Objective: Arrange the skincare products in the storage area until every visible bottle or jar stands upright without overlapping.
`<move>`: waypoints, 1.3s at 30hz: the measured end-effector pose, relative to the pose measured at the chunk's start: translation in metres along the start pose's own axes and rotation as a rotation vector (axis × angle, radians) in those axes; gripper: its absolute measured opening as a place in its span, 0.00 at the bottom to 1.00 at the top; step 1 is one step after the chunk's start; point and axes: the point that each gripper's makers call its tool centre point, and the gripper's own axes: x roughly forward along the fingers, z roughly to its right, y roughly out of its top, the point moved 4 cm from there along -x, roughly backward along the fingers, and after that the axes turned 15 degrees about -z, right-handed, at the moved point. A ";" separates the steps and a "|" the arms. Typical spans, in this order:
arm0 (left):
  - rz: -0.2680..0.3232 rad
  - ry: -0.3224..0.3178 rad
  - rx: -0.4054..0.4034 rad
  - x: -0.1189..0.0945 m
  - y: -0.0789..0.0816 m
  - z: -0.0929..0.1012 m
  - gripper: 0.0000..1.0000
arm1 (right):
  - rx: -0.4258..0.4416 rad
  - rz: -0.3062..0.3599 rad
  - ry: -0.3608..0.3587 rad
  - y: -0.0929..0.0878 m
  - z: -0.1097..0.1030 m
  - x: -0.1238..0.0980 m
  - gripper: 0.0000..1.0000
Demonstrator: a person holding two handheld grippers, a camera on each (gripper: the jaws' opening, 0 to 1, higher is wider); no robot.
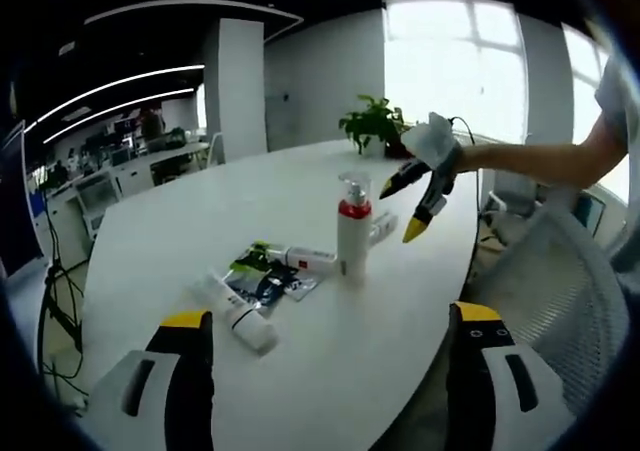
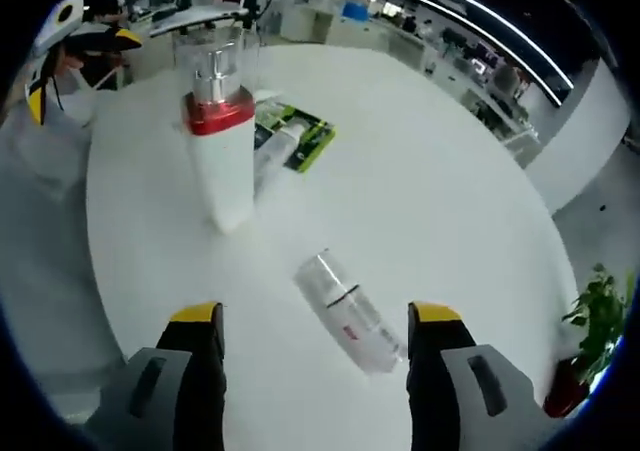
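Standing upright mid-table: white pump bottle (image 2: 222, 141) with red collar and clear cap. Clear bottle (image 2: 349, 311) lies flat just ahead of the right gripper (image 2: 314, 326), jaws apart, empty. White tube (image 1: 236, 312) and green packet (image 1: 262, 274) lie flat beside the pump bottle. Left gripper (image 1: 332, 328) jaws apart, empty. White table (image 2: 420, 181).

White oval table (image 1: 300, 211) under my view, office desks (image 1: 150, 161) well behind it. Potted plant (image 1: 372, 123) sits at table's far edge; mesh chair (image 1: 560, 271) just beside table on my right. Bright windows (image 1: 450, 61) beyond.
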 end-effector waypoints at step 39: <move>-0.068 0.023 0.017 0.004 -0.010 -0.003 0.89 | -0.206 -0.237 0.204 -0.003 0.021 0.049 0.35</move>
